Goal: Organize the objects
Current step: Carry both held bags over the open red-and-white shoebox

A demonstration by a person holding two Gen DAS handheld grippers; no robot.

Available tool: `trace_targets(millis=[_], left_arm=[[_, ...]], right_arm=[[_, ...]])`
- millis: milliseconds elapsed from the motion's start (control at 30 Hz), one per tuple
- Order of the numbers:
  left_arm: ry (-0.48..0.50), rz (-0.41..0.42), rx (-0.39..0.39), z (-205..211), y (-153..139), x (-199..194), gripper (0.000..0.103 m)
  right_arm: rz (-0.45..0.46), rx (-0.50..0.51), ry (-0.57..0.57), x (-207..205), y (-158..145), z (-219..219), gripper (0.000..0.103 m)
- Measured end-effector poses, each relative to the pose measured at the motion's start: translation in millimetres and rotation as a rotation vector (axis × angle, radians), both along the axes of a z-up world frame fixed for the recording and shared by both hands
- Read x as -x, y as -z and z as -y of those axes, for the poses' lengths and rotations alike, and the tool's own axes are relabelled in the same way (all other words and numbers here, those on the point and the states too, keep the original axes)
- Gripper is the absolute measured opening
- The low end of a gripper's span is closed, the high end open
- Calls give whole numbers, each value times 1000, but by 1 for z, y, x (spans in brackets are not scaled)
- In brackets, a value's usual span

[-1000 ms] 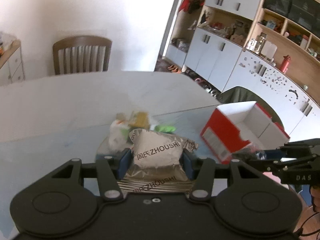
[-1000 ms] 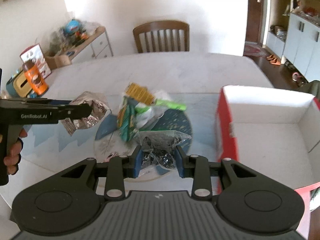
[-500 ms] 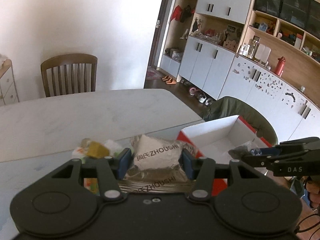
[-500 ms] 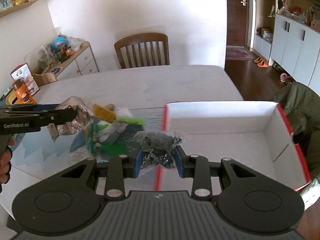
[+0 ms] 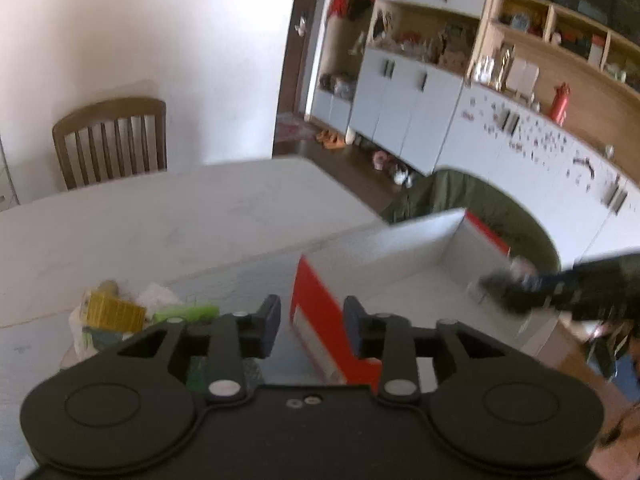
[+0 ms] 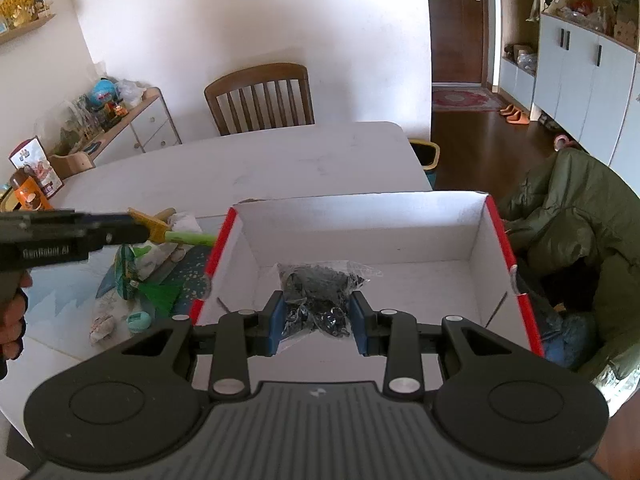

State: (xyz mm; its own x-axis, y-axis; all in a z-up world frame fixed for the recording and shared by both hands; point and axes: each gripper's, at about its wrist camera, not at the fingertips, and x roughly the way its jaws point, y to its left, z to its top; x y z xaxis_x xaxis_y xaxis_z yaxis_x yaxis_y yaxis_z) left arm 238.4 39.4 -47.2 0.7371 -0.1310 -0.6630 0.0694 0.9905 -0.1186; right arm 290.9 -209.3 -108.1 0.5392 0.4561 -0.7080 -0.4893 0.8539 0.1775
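Dropping done: my left gripper [image 5: 311,326] now gapes empty, its silver packet gone. Right gripper [image 6: 318,322] still pinches the clear bag [image 6: 320,292], the red box [image 6: 496,236] directly beneath.

Two black handheld grippers: the left gripper [image 5: 312,326] and the right gripper [image 6: 318,328] each carry blue-padded fingers [image 6: 276,322], silver pivot screws and twin round discs on a matte body; white "GenRobot.AI" lettering marks one side; the right has a ribbed grey panel.

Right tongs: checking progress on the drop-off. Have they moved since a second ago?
Yes. The right tongs, shut on the clear packet, moved rightward from over the snack pile to above the red-and-white box.
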Motion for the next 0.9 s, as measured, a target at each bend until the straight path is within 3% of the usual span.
trace_targets(millis=[167, 333, 433, 600, 733, 900], left_arm=[[11, -72, -44, 5, 27, 18, 81], [69, -178, -50, 10, 60, 27, 83], [102, -250, -76, 16, 81, 26, 83], [88, -311, -94, 19, 104, 26, 60], [78, -312, -122, 20, 109, 27, 50], [46, -297, -133, 19, 102, 29, 46]], right_arm=[[-9, -6, -3, -12, 4, 12, 34], [-14, -10, -10, -21, 6, 19, 34], [-16, -13, -12, -25, 7, 21, 34], [-22, -15, -15, -28, 9, 23, 34], [-27, -17, -15, -30, 9, 24, 34], [-34, -12, -14, -32, 14, 28, 34]])
